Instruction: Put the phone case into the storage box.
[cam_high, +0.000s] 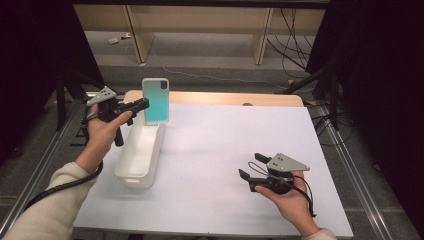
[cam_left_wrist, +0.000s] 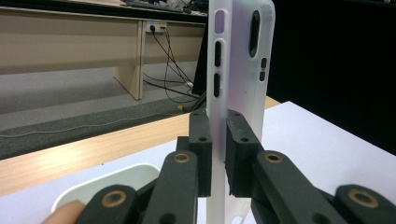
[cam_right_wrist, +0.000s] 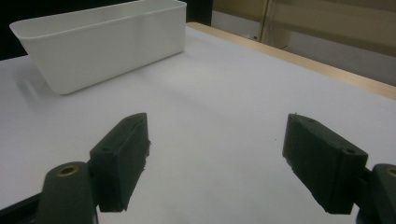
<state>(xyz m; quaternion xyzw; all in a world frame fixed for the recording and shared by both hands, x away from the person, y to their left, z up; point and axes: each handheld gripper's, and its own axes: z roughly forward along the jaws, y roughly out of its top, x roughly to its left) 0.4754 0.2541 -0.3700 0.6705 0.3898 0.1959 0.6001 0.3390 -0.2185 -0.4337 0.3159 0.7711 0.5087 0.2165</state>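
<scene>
Looked like a lab or recording room, white-topped wooden bench (cam_high: 225, 145) flanked by black curtains (cam_high: 380, 60), grey carpeted floor (cam_high: 200, 47) strewn with loose black cables (cam_high: 287, 40), pale wooden desks (cam_high: 200, 20) behind, wall socket (cam_left_wrist: 155, 27) beneath one

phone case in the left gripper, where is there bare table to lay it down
The white table top lies bare between the white bin and the right gripper, and beyond it to the far edge. The phone case hangs over the bin's far end, held by the left gripper.

Your phone case (cam_high: 155, 100): translucent white rim, teal face, camera cutout at its top corner. It stands upright, held above the far end of the white bin (cam_high: 140, 155), which lies lengthwise at the left of the tabletop (cam_high: 240, 150).
</scene>
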